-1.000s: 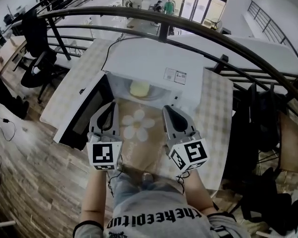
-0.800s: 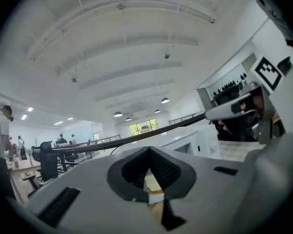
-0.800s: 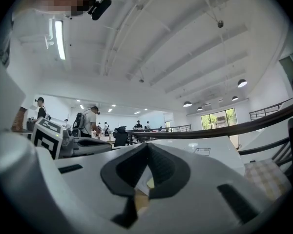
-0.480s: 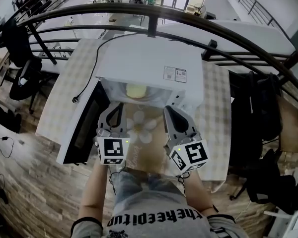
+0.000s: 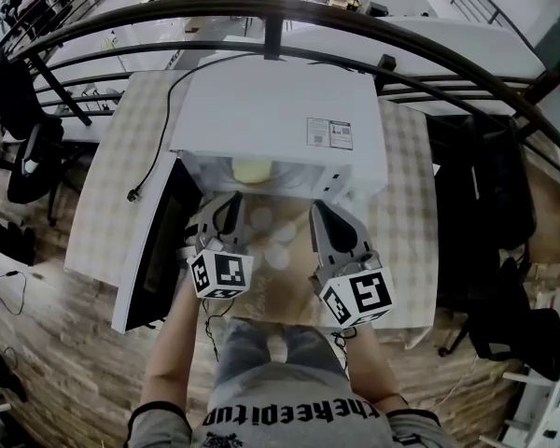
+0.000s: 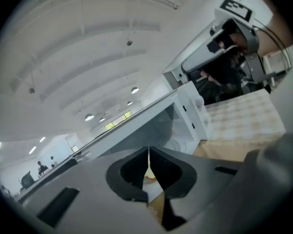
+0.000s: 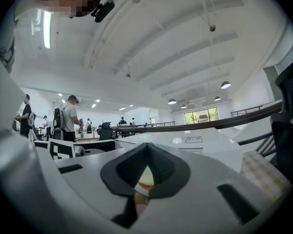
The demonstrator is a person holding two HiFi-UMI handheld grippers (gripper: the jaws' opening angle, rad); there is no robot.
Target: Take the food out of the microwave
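White microwave stands on the checked counter with its door swung wide to the person's left, and the pale yellow food is still inside the cavity, on what looks like a dish or the turntable. The likeliest trouble is a clumsy entry. The left gripper and the right gripper are both clenched with nothing between their jaws, so unless they are spread before going in they would only prod the food, pushing it deeper or off its dish. The cavity mouth looks low, and two grippers side by side leave little room, so a jaw could knock the frame or the dish rim and tip the food. The food looks soft, so a hard squeeze may crush it. The open door lies just beside the left forearm, and a sideways swing could bump it. Both grippers hover side by side above a brown mat just before the opening, apart from each other and short of the food. They point roughly level into the cavity, the left one rolled to one side, with the forearms reaching forward from the body.
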